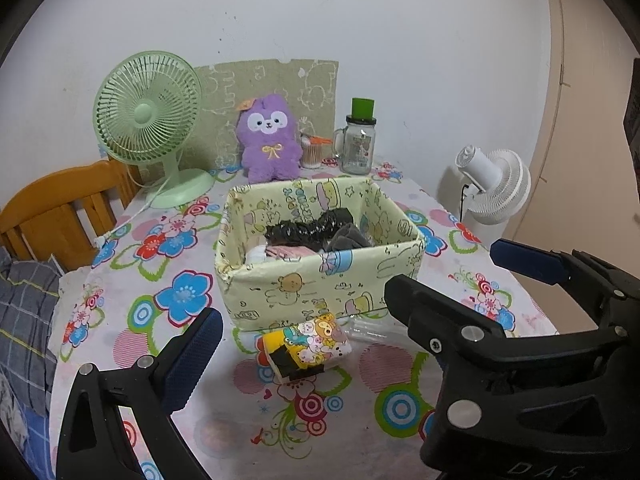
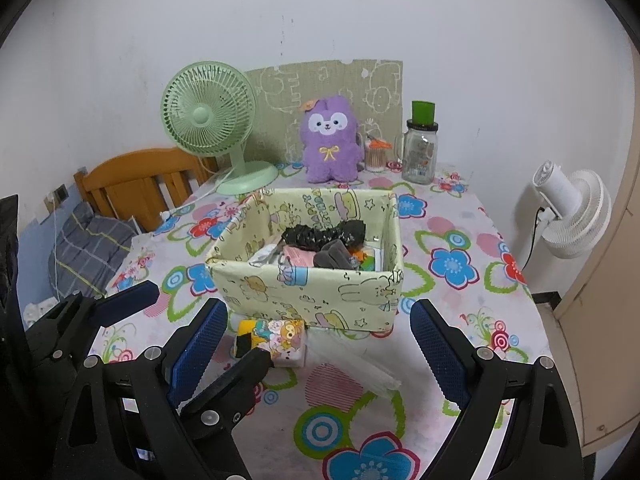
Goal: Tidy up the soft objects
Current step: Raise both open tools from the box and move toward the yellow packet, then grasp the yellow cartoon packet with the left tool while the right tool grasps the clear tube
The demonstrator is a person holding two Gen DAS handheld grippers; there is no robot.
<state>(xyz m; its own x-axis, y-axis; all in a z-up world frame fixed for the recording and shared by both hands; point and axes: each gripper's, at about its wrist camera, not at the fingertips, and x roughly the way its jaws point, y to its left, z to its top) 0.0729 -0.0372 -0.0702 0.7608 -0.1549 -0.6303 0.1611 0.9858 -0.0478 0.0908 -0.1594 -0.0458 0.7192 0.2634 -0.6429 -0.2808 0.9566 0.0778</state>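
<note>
Left wrist view: small folded cartoon-print cloth, yellow with a black patch, lying on the worktop just in front of the pale yellow fabric box. Clear plastic wrapper touching its right side. Inside the box: crinkled black bag, grey soft piece, pink striped item. Left tool spread wide, holding nothing, cloth lying between its fingers but untouched. Right wrist view: right tool likewise wide open and empty, just behind cloth and wrapper. Left tool's finger crossing low, its tip overlapping the cloth's near corner; contact unclear. Farther back by the wall: purple plush, green fan, glass jar. White fan off the right edge; wooden headboard at left.
</note>
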